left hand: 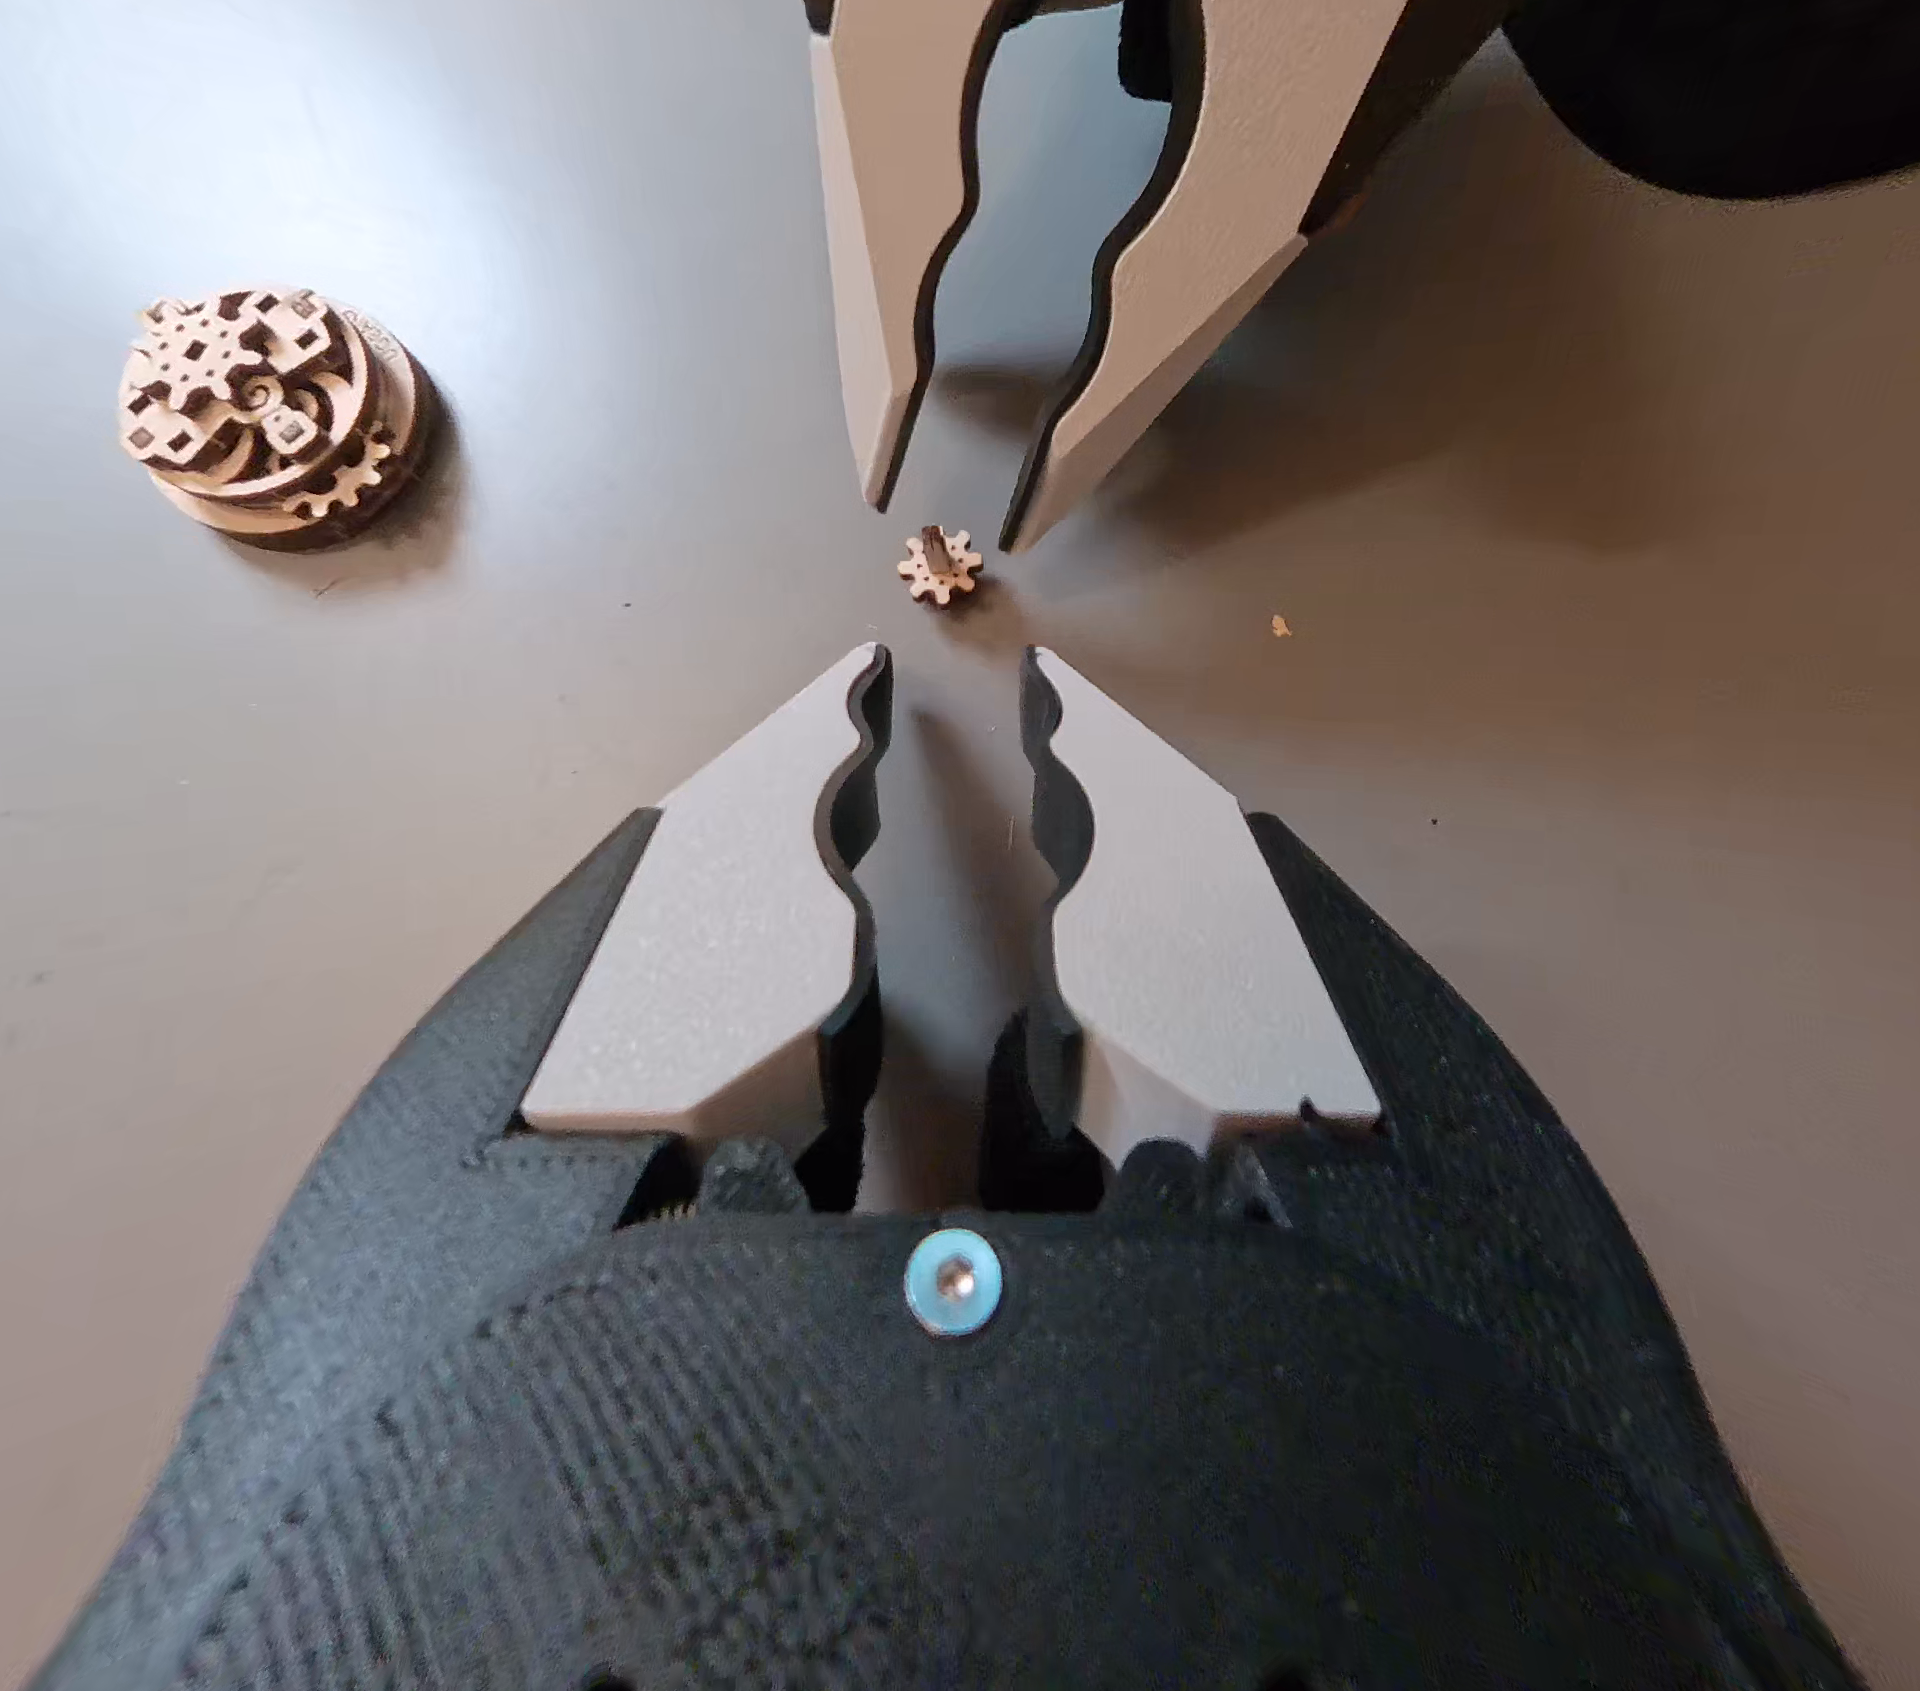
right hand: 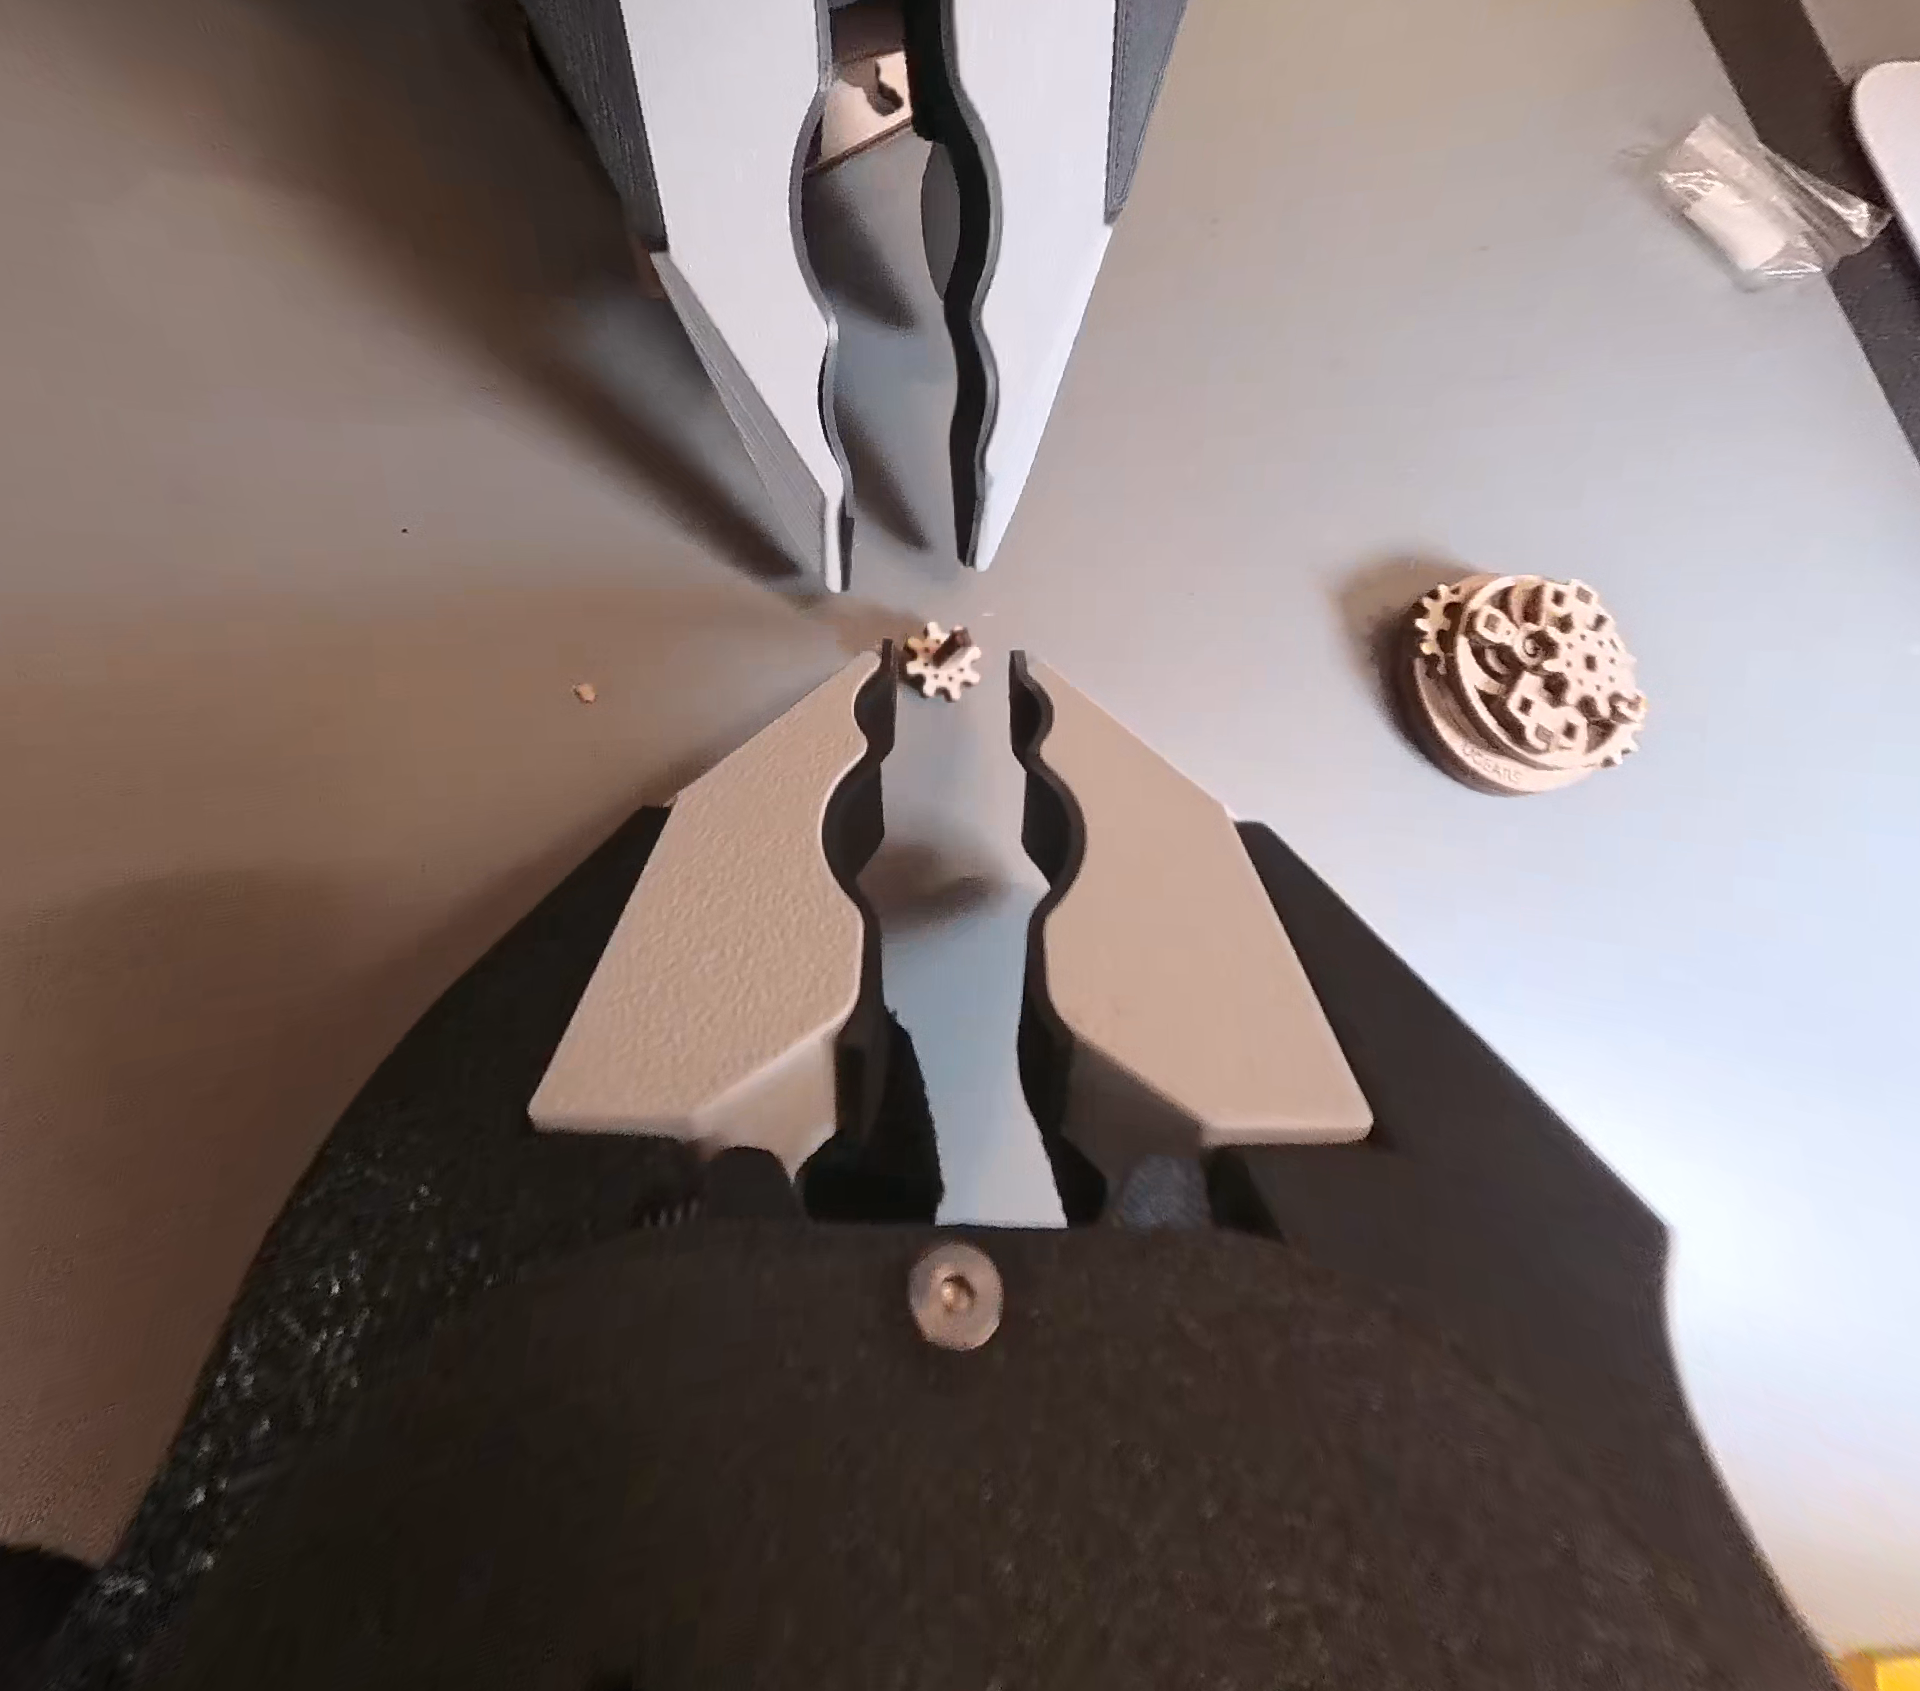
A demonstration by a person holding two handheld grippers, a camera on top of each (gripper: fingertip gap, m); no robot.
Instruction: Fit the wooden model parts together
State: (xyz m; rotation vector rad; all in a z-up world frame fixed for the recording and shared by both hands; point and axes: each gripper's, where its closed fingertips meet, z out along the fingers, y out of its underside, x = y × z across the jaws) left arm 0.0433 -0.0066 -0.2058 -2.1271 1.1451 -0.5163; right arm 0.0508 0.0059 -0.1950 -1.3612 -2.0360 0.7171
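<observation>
Two grippers face each other across a small wooden gear (left hand: 940, 567) lying flat on the grey table (left hand: 520, 758), its short axle peg pointing up. The left gripper (left hand: 954, 650) is released, jaws parted just short of the gear. The right gripper (right hand: 948, 655) is also released, its tips flanking the gear, probably positioned to pinch it. The round wooden gear assembly (left hand: 272, 415), likely the gear's destination, sits well apart. A wood chip (left hand: 1281, 625) lies nearby.
</observation>
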